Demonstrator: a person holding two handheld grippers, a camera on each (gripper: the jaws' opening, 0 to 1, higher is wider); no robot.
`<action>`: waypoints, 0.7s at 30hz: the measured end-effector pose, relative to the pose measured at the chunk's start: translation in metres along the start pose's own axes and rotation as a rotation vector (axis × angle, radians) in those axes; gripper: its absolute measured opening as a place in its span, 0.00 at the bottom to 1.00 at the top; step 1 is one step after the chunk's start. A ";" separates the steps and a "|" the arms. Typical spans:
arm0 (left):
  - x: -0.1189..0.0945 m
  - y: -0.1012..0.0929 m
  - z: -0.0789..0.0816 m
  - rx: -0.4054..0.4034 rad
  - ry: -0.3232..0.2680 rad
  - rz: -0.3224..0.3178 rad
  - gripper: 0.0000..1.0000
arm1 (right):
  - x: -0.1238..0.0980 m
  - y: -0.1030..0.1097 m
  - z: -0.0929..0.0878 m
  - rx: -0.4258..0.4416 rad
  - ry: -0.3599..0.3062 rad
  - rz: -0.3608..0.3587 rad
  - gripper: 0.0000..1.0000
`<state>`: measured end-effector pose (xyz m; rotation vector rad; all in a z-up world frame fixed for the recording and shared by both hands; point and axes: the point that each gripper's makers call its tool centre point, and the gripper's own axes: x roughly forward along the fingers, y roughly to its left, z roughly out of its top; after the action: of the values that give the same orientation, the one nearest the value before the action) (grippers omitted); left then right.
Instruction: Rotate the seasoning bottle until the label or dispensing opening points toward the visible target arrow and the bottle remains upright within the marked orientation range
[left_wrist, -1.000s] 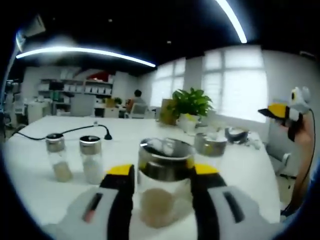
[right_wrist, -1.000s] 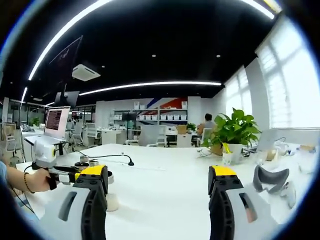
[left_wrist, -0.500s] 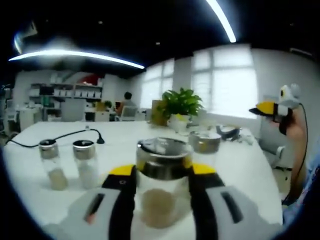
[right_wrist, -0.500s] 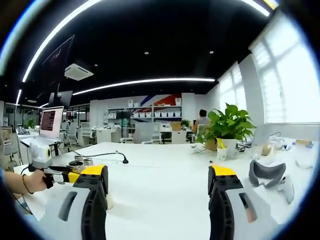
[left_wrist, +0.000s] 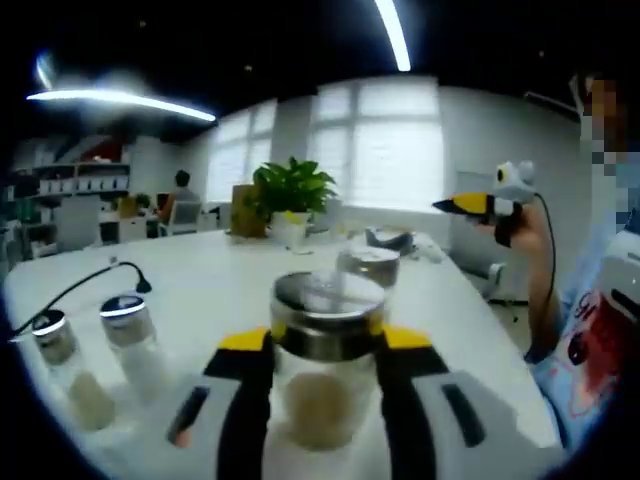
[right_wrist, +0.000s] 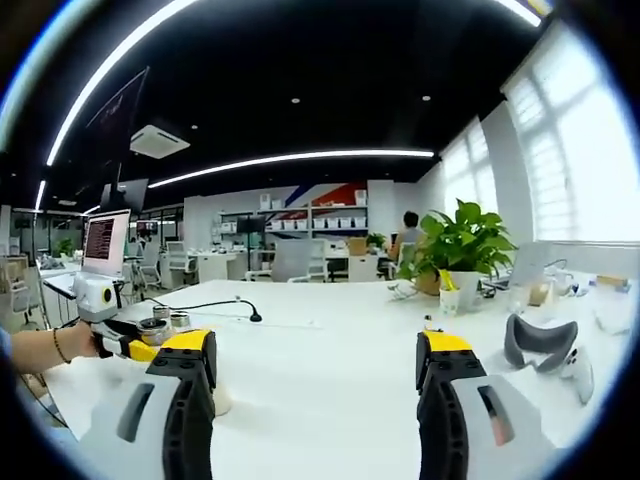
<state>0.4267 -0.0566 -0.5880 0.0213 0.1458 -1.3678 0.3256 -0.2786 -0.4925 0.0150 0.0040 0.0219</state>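
Note:
A clear seasoning bottle (left_wrist: 322, 385) with a metal lid and pale powder stands upright between my left gripper's (left_wrist: 325, 340) yellow-tipped jaws, which are shut on its sides just under the lid. In the right gripper view the left gripper (right_wrist: 140, 345) sits at the left edge, held by a hand, with a bottle lid (right_wrist: 155, 327) at its tip. My right gripper (right_wrist: 315, 345) hangs open over the white table (right_wrist: 320, 400) with nothing between its jaws. It also appears in the left gripper view as the right gripper (left_wrist: 478, 204), raised at the right.
Two more seasoning bottles (left_wrist: 128, 340) stand on the left of the table (left_wrist: 200, 290), and a fourth bottle (left_wrist: 368, 268) stands behind the held one. A potted plant (left_wrist: 290, 195), a black cable (right_wrist: 215, 308), a headset (right_wrist: 540, 345) and a laptop (right_wrist: 105, 240) occupy the far side and edges.
The left gripper view has swung to the right with the bottle still in the jaws, so the plant and side bottles slid left. The right gripper has hardly moved.

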 end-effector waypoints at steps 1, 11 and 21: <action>-0.001 0.000 0.000 0.011 0.003 -0.026 0.42 | 0.000 0.000 0.000 0.001 0.001 0.001 0.85; -0.001 -0.003 0.000 0.042 0.038 -0.247 0.42 | 0.003 0.002 -0.004 0.000 0.015 0.014 0.84; -0.001 -0.003 -0.001 0.030 0.032 -0.273 0.43 | 0.004 0.004 -0.005 -0.004 0.023 0.024 0.84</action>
<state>0.4233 -0.0557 -0.5887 0.0502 0.1592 -1.6429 0.3291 -0.2749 -0.4976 0.0110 0.0266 0.0462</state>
